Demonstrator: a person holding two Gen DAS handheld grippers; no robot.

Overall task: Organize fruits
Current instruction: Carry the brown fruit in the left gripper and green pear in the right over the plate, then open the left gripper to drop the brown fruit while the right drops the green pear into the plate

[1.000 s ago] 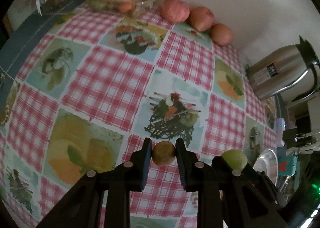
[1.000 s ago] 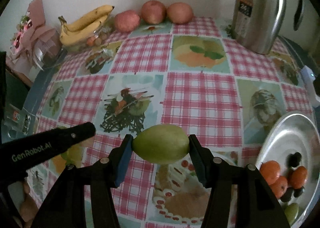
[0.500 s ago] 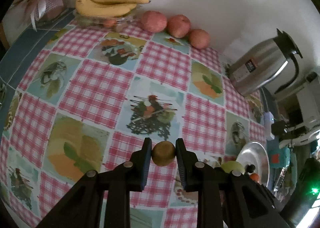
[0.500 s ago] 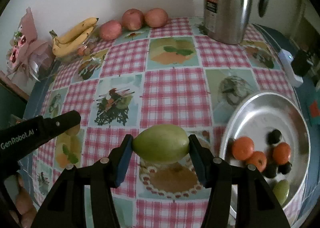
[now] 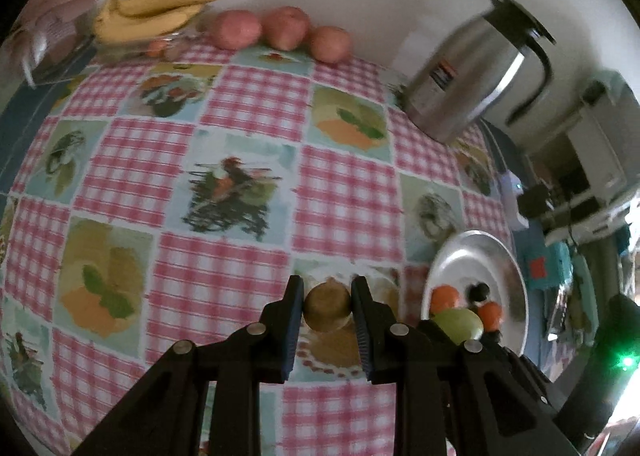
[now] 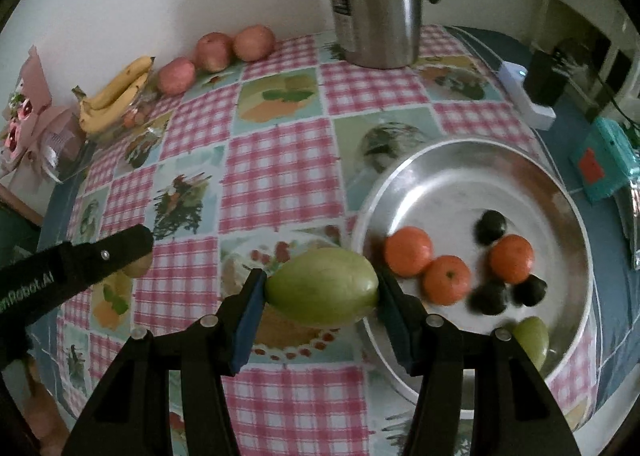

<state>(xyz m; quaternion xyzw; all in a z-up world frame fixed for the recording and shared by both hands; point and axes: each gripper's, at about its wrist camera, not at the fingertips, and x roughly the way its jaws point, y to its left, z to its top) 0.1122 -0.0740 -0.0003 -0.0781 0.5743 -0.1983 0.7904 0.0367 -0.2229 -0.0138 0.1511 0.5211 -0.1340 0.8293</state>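
Note:
My left gripper [image 5: 327, 306] is shut on a small brown round fruit [image 5: 327, 307], held above the checked tablecloth left of the metal plate [image 5: 476, 256]. My right gripper [image 6: 322, 288] is shut on a large green oval fruit [image 6: 322, 287], just left of the metal plate's rim [image 6: 576, 216]. The green oval fruit [image 5: 458, 323] also shows in the left wrist view, in front of the plate. On the plate lie three oranges [image 6: 408, 251], several small dark fruits [image 6: 491, 226] and a small green fruit [image 6: 531, 338]. The left gripper's arm [image 6: 76, 262] shows at the left of the right wrist view.
A steel thermos jug [image 6: 376, 0] stands at the back of the table. Three red apples [image 5: 286, 32] and a bunch of bananas [image 5: 152, 14] line the wall. A white device [image 6: 524, 94] and a teal box [image 6: 604, 162] lie right of the plate.
Both grippers have carried their fruits to the right across the table and a little higher. The metal plate has come much closer in both views.

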